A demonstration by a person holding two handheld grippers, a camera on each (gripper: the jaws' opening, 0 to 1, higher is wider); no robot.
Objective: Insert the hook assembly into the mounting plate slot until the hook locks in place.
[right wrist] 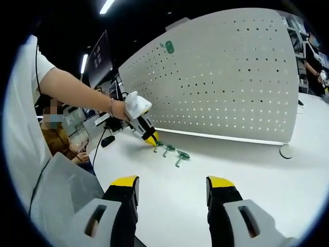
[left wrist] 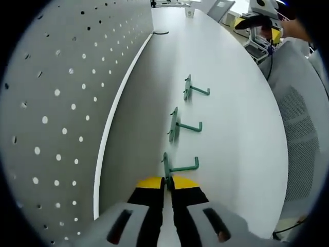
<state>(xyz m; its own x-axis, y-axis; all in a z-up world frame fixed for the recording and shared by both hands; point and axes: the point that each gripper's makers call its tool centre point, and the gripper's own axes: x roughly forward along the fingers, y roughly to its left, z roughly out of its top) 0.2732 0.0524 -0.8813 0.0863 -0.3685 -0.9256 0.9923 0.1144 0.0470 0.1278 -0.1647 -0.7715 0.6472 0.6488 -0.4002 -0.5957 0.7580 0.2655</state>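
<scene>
Three green hooks lie in a row on the white table [left wrist: 241,139] beside the white pegboard [left wrist: 56,103]: a far one [left wrist: 191,90], a middle one [left wrist: 177,126] and the nearest [left wrist: 175,167]. My left gripper [left wrist: 168,180] is shut on the nearest hook's back plate. In the right gripper view the left gripper [right wrist: 153,139] touches down at the end of that hook row [right wrist: 169,150], held by a person's hand. My right gripper [right wrist: 172,185] hangs open above the table, well short of the hooks. Another green hook [right wrist: 167,47] sits high on the pegboard [right wrist: 231,77].
A grey mesh chair [left wrist: 303,134] stands along the table's right edge and shows again at the lower left [right wrist: 56,190]. The person's arm [right wrist: 77,90] reaches in from the left. The pegboard's round foot [right wrist: 286,151] rests on the table. Equipment [left wrist: 259,28] stands at the far end.
</scene>
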